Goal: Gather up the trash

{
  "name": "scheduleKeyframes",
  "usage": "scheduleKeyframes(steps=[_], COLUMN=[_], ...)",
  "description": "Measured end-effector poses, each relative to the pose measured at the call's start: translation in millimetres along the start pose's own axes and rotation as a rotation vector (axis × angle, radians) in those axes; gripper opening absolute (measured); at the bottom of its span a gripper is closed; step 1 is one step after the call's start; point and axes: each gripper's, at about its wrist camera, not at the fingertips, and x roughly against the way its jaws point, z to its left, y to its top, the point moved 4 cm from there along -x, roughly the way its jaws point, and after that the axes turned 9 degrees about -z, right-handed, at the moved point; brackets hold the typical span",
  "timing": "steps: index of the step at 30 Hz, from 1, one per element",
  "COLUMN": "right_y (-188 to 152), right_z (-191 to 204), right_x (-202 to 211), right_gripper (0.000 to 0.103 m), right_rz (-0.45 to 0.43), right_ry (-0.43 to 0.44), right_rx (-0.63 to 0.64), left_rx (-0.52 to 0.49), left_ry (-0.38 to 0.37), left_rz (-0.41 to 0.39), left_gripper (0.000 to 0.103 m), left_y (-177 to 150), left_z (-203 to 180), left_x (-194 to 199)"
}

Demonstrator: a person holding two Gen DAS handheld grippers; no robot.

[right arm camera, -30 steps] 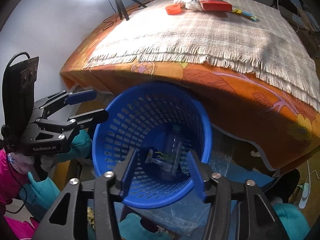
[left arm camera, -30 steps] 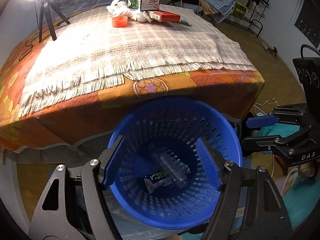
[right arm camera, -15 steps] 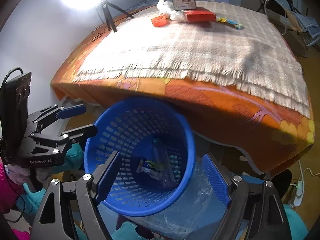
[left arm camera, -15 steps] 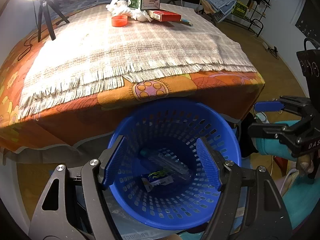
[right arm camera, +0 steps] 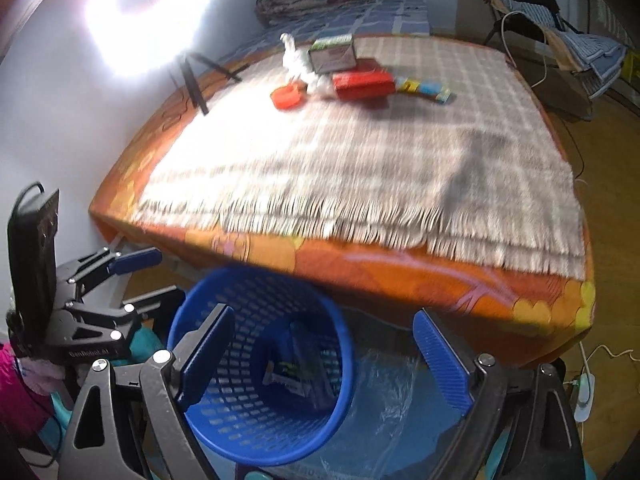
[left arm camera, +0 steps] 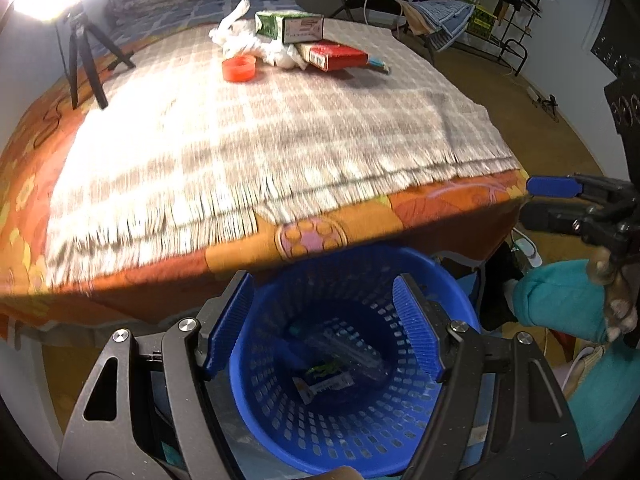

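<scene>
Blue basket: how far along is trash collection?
Done: a clear plastic bottle and a wrapper lie in the blue basket. In hand: nothing; left gripper and right gripper are open. Left on the bed: orange lid, white bag, green box, red box, small wrapper.

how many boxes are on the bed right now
2, both at the far end of the bed: a green and white box propped on the white crumpled wrapper, and a red box just right of it. Others may be hidden behind the pile.
</scene>
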Motion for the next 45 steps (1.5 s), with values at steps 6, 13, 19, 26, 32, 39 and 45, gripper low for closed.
scheduleKeyframes(steps=[6,13,19,26,32,39,45], right_y=[34.6,91.6,137.2,185.2,217.3,245.7,261.9], right_z=[-11.3,-14.5,-14.7,-10.2,-6.1,-7.1,-11.6], right_x=[11.6,22.9,13.9,-16.2,-53.1,-93.3,-126.4], right_gripper=[0.092,0.092,0.092,0.092,0.093,0.102,0.103], right_rz=[-0.076,-0.189,-0.223,-0.223,-0.204,-0.184,-0.170], right_ry=[-0.016,-0.019,0.003,0.042,0.064,0.031,0.041], right_rx=[0.000,0.014,0.006,-0.011,-0.020,-0.001,-0.049], left_rx=[-0.012,0.011,0.014,0.041,0.068,0.111,0.129], left_ry=[0.023,0.055,0.074,0.059,0.052,0.049,0.041], left_rz=[-0.036,-0.105,-0.162,-0.174,-0.175,-0.159,-0.136], left_gripper=[0.074,0.074,0.074,0.074,0.074,0.074,0.074], left_y=[31.4,73.9,108.7,141.0,161.5,174.4,176.6], left_z=[9.8,32.8,48.1,66.3,80.9,98.9,105.8], left_x=[-3.6,-12.8,-27.1,-59.6,-89.1,-122.8,-149.0])
